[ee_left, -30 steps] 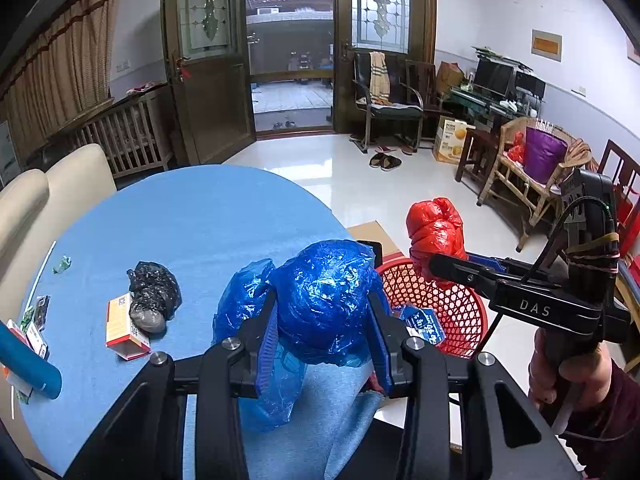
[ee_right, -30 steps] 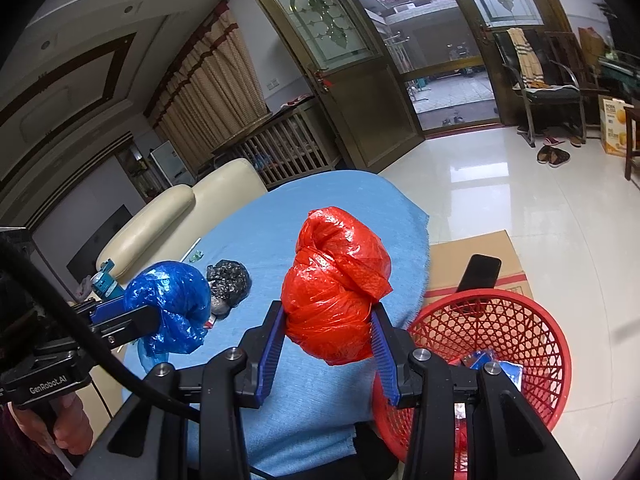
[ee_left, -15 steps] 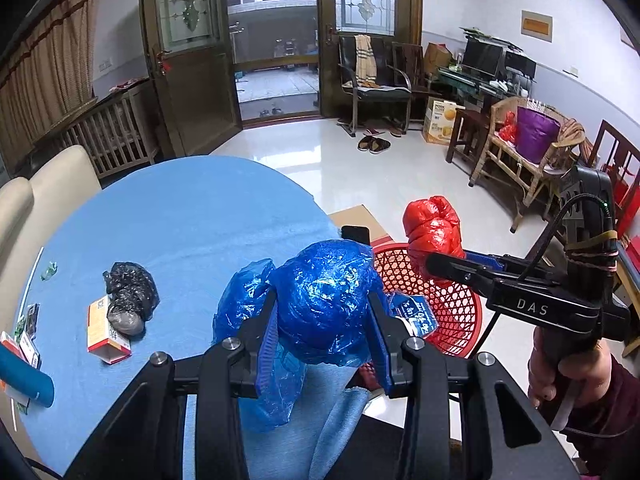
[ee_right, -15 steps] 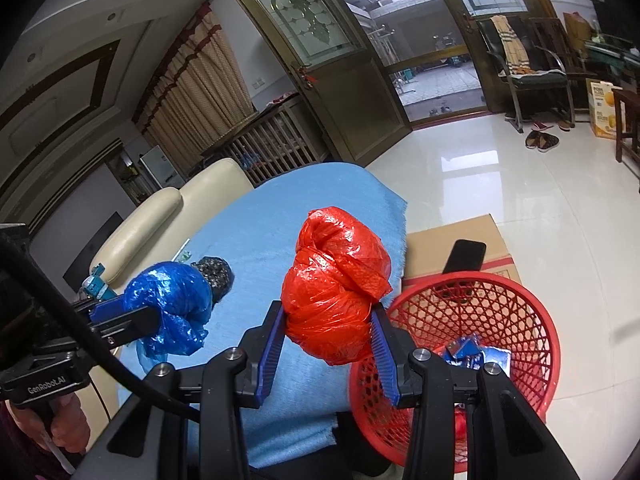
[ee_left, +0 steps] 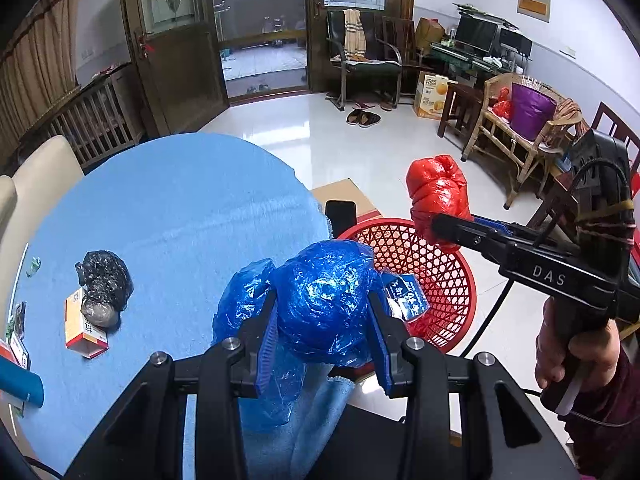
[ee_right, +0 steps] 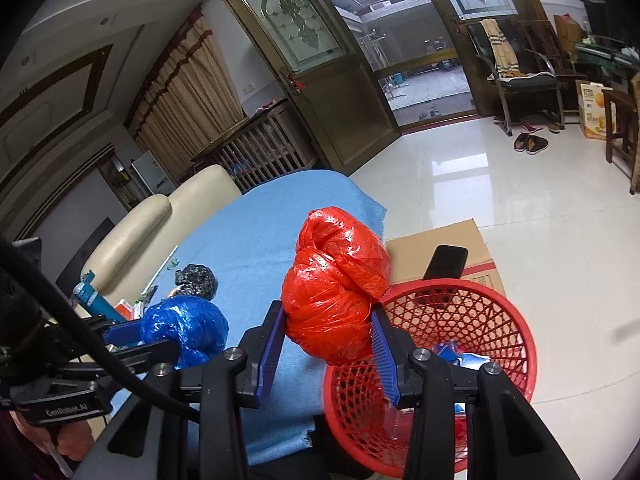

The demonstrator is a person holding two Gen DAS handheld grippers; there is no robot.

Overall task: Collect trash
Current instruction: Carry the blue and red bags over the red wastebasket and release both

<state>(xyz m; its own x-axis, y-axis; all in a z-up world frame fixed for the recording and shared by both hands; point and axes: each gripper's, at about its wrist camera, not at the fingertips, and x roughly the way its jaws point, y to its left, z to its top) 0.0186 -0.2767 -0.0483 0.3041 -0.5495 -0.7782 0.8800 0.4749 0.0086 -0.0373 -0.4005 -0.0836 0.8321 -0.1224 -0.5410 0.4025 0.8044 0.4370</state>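
We see the blue trash bag (ee_left: 324, 300) clamped in our left gripper (ee_left: 323, 344) above the blue table's (ee_left: 168, 208) edge, just beside the red basket (ee_left: 448, 276). Our right gripper (ee_right: 328, 354) squeezes the red trash bag (ee_right: 334, 284) over the basket's rim. 1 black bag (ee_left: 105, 282) lies on the table against a small box (ee_left: 82, 330).

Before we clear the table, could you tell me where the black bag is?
In the left wrist view, the black bag lies on the blue tablecloth, far left, against a small orange-and-white box.
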